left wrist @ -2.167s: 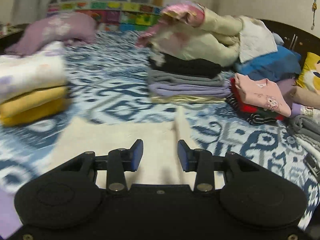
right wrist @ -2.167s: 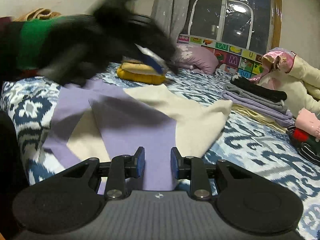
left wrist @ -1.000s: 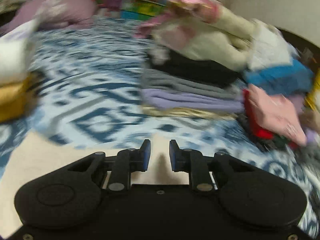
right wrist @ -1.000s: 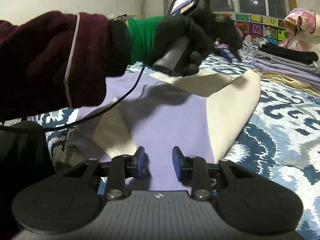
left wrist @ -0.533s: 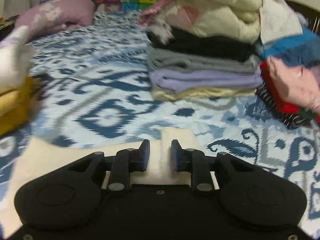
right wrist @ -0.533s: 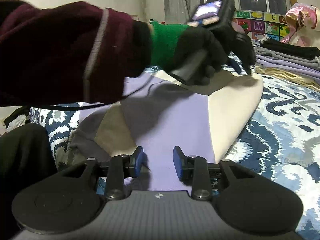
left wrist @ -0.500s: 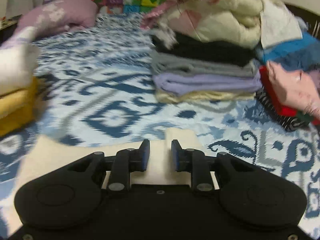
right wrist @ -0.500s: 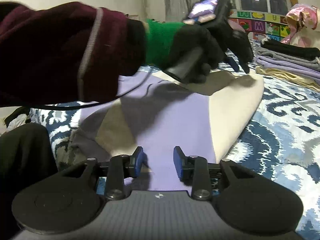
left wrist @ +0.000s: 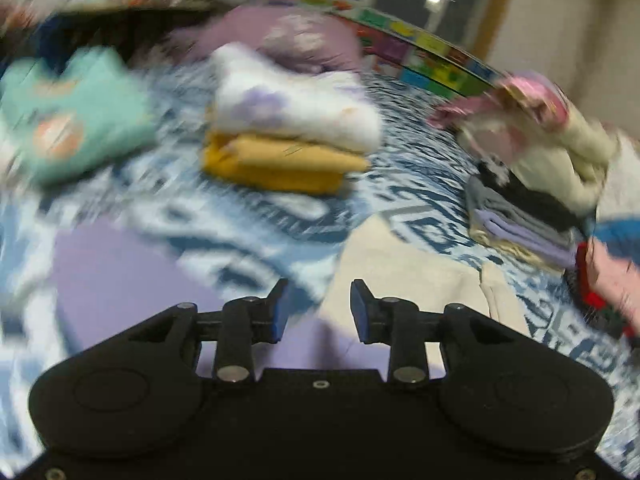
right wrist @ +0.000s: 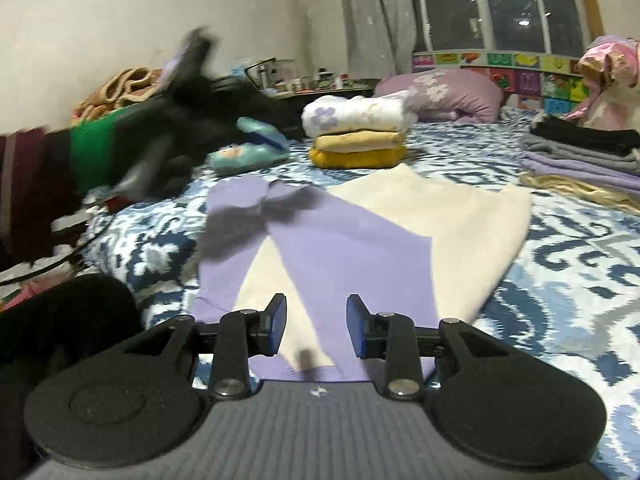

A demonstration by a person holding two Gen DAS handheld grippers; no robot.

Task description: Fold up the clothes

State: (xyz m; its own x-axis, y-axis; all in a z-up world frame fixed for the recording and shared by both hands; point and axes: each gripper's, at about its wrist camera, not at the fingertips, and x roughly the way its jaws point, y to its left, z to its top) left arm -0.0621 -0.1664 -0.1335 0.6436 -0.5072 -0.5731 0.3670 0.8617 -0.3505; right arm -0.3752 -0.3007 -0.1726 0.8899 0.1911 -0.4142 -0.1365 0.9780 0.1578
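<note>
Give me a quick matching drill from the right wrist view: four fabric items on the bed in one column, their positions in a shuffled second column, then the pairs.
Items:
1. white floral bundle
2. mustard folded piece
3. black folded garment
4. lilac and cream garment

Positions:
A. spread flat just ahead of the right gripper
B. top of the far centre stack
C. top of the stack at the right edge
D. bottom of the far centre stack

Pairs: 1-B, 2-D, 3-C, 4-A
</note>
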